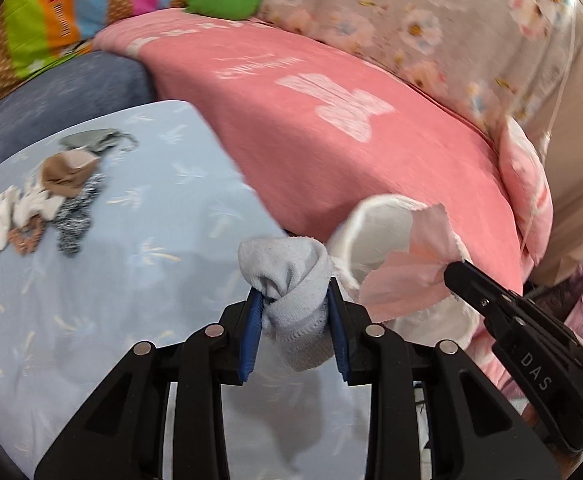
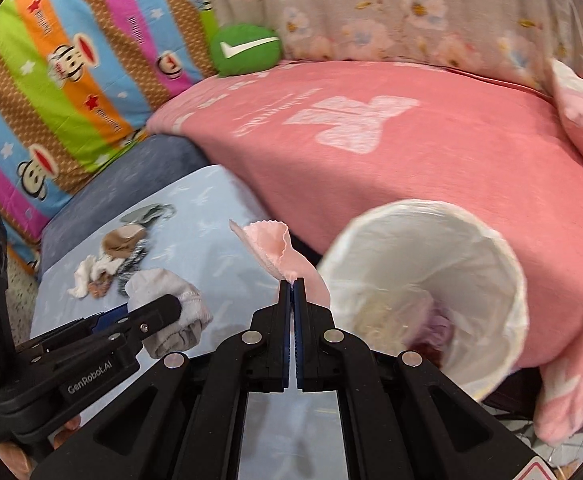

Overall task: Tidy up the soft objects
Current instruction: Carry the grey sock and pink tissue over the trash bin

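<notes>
The balled grey sock (image 1: 291, 292) sits clamped between the blue pads of the left gripper (image 1: 296, 320), its cuff hanging down below the jaws, above the pale blue sheet (image 1: 151, 280). Just to its right the right gripper (image 2: 292, 292) has its jaws pressed together on the pink fabric edge (image 2: 271, 240) of a white-lined fabric bag (image 2: 471, 280), holding the bag's round mouth open and tilted toward the camera; something purple and dark lies at the bottom inside it. The sock is near the bag's rim, outside it. Farther off on the sheet lies a small pile of socks (image 1: 51, 200), white, tan, speckled grey and patterned brown, with a grey-green one beside them. Behind the bag is a folded pink blanket (image 1: 371, 140), a green round cushion (image 2: 247, 50), a striped cartoon-monkey pillow (image 2: 71, 60) and floral bedding (image 2: 411, 8)
</notes>
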